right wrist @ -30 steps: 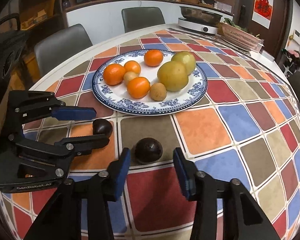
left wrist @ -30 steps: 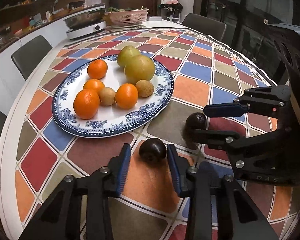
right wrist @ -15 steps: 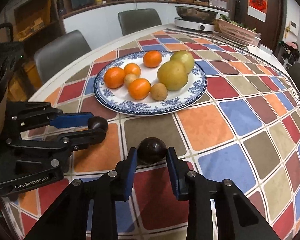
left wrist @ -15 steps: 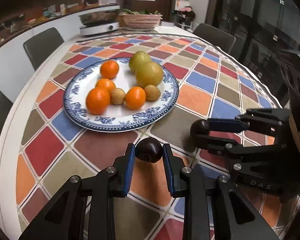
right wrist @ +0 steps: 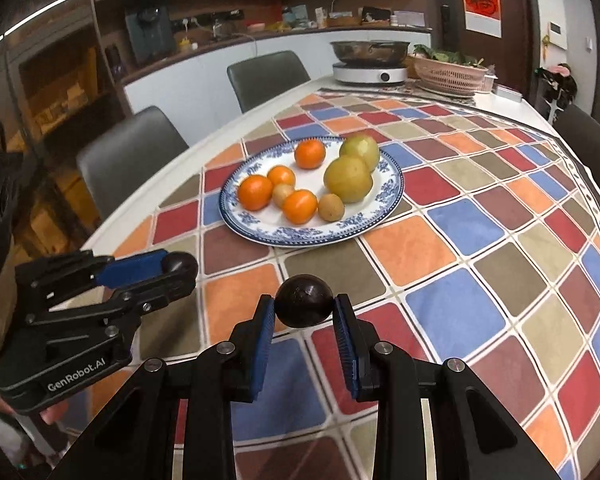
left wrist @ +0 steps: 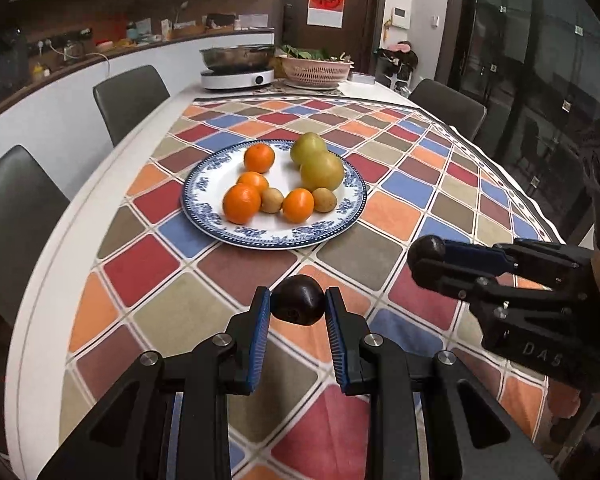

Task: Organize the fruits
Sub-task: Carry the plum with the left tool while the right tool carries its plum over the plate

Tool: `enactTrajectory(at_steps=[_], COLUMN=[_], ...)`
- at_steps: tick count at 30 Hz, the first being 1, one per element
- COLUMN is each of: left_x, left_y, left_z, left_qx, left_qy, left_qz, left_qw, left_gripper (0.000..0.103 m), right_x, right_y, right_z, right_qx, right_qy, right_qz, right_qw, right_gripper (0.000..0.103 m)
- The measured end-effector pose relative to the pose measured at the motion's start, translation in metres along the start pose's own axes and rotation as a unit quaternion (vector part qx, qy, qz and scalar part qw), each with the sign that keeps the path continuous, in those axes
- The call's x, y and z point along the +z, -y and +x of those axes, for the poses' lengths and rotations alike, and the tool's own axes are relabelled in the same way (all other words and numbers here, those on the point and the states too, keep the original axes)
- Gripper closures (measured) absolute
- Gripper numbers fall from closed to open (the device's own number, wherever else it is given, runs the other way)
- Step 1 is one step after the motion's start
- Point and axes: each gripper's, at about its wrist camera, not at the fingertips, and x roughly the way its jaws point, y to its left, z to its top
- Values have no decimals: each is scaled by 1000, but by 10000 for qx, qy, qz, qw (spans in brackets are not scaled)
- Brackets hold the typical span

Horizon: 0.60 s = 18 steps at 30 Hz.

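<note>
Kitchen-dining room, dark cabinets and a counter behind; a long table (left wrist: 40, 292) under a checked cloth (left wrist: 412, 184) of red, blue, orange and olive diamonds. Blue-and-white plate (left wrist: 204, 216) sits mid-table, holding four oranges, two large yellow-green round fruits and two small tan ones. Left gripper (left wrist: 298, 306) is clamped on a dark fruit (left wrist: 297, 305), purple-brown, near-round with a slight point, dull glossy skin, pinched between the blue pads and raised above the cloth on the near side of the plate. Right gripper (right wrist: 304, 307) is closed on a second dark fruit (right wrist: 304, 300) of like colour, rounder, faint surface marks, also held off the cloth short of the plate. The two grippers hang side by side, apart. At the far end: induction cooker with steel pot (left wrist: 236, 66), pink basket (left wrist: 314, 70) of greens.
</note>
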Motion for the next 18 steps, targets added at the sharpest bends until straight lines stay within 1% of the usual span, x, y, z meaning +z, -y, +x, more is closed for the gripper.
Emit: enactTrajectory(at_steps=[4, 8, 14, 18], left_x=[-1, 6, 23, 38], left_y=[-3, -8, -13, -19], left_z=[-13, -25, -34, -36], left_qx=[97, 134, 193, 264], left_qy=[71, 168, 324, 421], left_qz=[-70, -132, -8, 98], left_qw=[9999, 9997, 9993, 9987], left_gripper=[75, 75, 75, 75], right_x=[1, 7, 25, 41], right_y=[-7, -13, -22, -24], right_z=[-12, -22, -32, -32], right_qx=[-46, -86, 16, 7], right_qy=[142, 272, 471, 579], right_qz=[-29, -94, -130, -126], right_qw=[9999, 9995, 9988, 9982], right_gripper=[72, 72, 72, 72])
